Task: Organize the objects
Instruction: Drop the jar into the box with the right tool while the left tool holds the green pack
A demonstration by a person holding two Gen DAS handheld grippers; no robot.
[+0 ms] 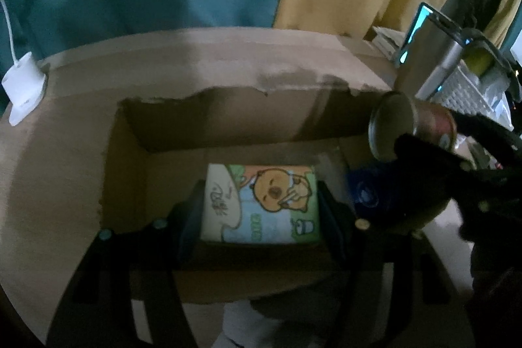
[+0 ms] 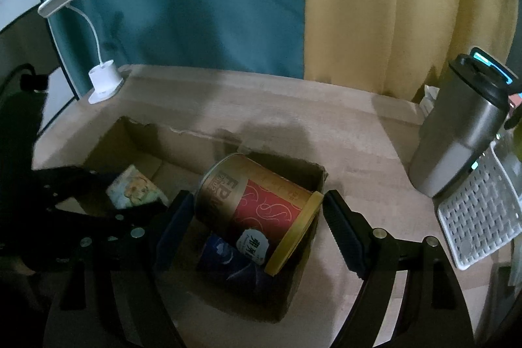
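Teal and yellow curtains hang behind a pale wooden bench [image 2: 293, 106], where an open cardboard box [image 1: 130, 132] sits with a white clip lamp [image 2: 102, 80] at the far left edge and a steel tumbler [image 2: 463, 132] beside a white woven basket [image 2: 473, 227] on the right.

Both hands are lowering goods into the box at once — the loading step, by my reading. The left gripper [image 1: 261, 204] points steeply down into the box, its fingers [image 1: 191, 217] clamped on the sides of a cartoon-printed tissue pack [image 1: 261, 201], which hangs low inside, near the floor of the box.

The right gripper [image 2: 257, 217] slants down over the box's near right corner, its fingers [image 2: 342, 230] pressing the two ends of a red-and-gold canister [image 2: 257, 201] with a yellow lid, held tilted just above a dark blue packet [image 2: 225, 256] already lying there.

Next, each hand would need to sink a little further, then spread its fingers — the canister wants a flat spot, or it may roll off the packet.
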